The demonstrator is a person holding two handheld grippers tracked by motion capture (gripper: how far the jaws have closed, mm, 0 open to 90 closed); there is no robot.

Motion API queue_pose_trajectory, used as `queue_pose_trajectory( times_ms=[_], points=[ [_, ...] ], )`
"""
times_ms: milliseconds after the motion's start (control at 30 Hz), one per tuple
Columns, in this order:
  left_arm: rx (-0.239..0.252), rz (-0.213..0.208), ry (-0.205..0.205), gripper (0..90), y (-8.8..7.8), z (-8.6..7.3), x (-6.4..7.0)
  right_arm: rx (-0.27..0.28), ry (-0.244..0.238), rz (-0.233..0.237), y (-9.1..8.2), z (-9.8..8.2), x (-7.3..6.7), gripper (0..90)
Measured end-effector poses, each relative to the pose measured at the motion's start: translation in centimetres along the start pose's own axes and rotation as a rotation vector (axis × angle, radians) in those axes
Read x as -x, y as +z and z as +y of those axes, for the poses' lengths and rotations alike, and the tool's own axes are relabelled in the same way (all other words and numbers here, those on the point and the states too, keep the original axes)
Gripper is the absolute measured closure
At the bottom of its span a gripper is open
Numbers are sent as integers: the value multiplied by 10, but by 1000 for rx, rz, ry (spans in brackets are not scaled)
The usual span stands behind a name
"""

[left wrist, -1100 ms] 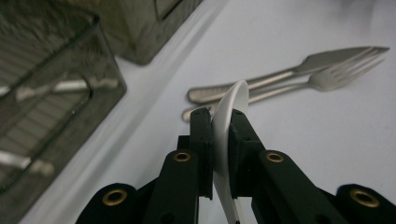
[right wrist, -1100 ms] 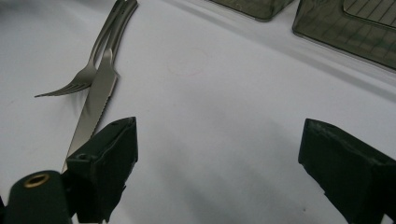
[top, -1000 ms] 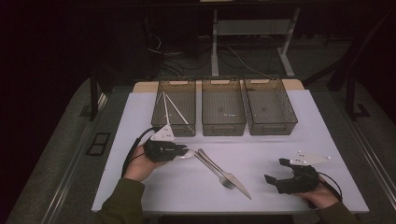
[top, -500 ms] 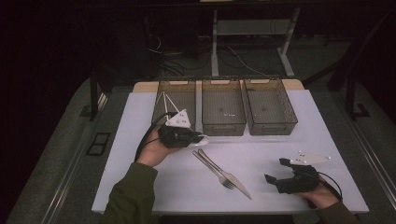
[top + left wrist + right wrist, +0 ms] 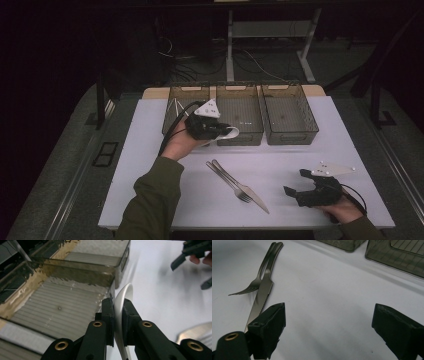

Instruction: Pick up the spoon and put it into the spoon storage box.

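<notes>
My left gripper (image 5: pixel 223 131) is shut on a white spoon (image 5: pixel 233 132) and hovers at the front wall of the middle bin (image 5: pixel 240 139). In the left gripper view the spoon (image 5: pixel 123 300) stands on edge, pinched between the two black pads, with the bin's ribbed floor to its left. A metal fork (image 5: pixel 227 177) and a knife (image 5: pixel 252 196) lie side by side in the middle of the white table. My right gripper (image 5: pixel 295 181) rests at the front right, open, with nothing between its jaws. The right gripper view has the fork (image 5: pixel 255 283) and knife (image 5: pixel 263 292) ahead to the left.
Three smoky clear bins stand in a row at the back: the left bin (image 5: pixel 172 126) holds thin white sticks (image 5: pixel 175 107), the right bin (image 5: pixel 290 137) looks bare. The white table top (image 5: pixel 150 165) ends at dark floor on both sides.
My left gripper has lifted off the table with the white spoon and travelled up and right to the front of the bins. The right gripper, fork and knife have stayed put.
</notes>
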State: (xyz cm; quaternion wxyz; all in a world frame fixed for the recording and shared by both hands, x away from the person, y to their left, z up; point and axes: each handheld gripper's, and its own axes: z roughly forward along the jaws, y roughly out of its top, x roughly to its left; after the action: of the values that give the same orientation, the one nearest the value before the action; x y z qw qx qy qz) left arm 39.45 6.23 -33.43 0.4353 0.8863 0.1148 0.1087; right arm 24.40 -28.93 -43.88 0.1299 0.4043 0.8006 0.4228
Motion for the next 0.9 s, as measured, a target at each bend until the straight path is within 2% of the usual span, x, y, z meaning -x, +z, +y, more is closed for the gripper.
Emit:
queue_pose_trajectory(
  times_ms=[233,333,567,733,900],
  points=[
    [-9,-7,24,819,20,18,-10,2,2,3,-1,0,1,120],
    [-5,0,47,819,29,23,-12,4,5,4,-1,0,1,120],
    [-23,12,68,819,51,34,-23,11,8,10,-2,0,1,120],
    [-27,5,64,819,71,37,-29,16,10,15,-2,1,1,120],
    [-59,3,67,819,89,35,-34,21,12,16,-3,1,2,120]
  ],
)
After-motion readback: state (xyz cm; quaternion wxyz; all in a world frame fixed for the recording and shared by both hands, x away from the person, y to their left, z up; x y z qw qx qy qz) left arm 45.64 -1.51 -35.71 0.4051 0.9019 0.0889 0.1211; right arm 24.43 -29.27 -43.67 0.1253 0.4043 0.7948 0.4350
